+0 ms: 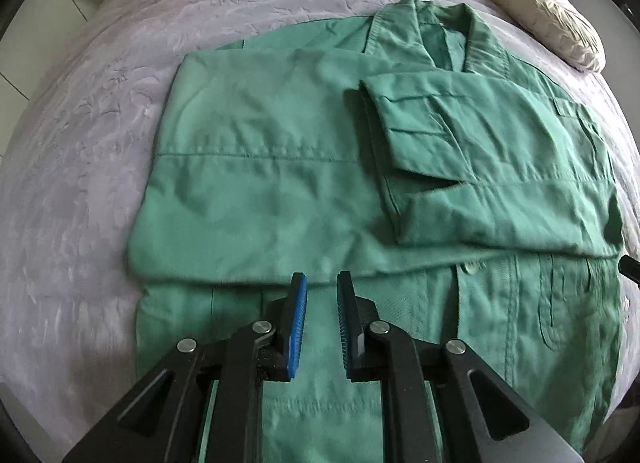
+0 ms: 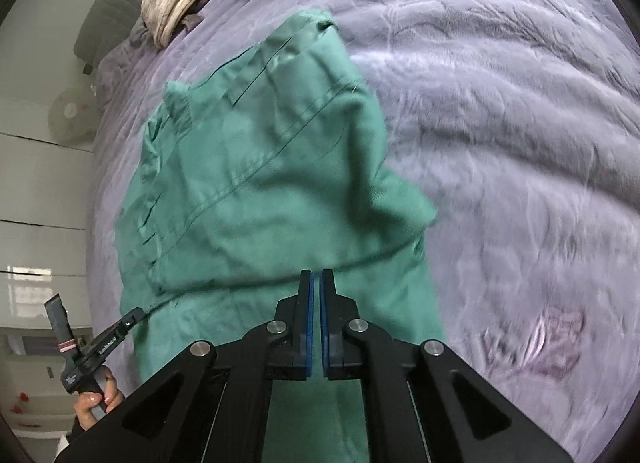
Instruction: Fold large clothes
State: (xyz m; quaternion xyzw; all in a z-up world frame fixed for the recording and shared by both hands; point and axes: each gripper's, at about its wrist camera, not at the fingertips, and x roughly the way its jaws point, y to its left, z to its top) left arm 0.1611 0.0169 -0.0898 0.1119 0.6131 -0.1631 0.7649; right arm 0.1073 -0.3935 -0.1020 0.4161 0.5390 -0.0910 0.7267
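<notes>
Left hand-held gripper (image 1: 322, 283) points steeply down over green jacket (image 1: 280, 167) on bed (image 1: 80, 143), jaws slightly apart, empty. Right hand-held gripper (image 2: 316, 279) angled down, jaws closed, empty.

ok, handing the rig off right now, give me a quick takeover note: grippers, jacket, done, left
Left hand-held gripper: jaws slightly apart, nothing between them, hovering over the lower part of the green jacket.
Right hand-held gripper: jaws shut, over the jacket's lower part; whether any cloth is pinched is unclear.
Jacket lies on the purple bedspread, collar toward the pillows.
Done: both sides folded in, one sleeve with its cuff laid across the chest.
Left: probably fold the lower part up toward the collar, then smooth it.
</notes>
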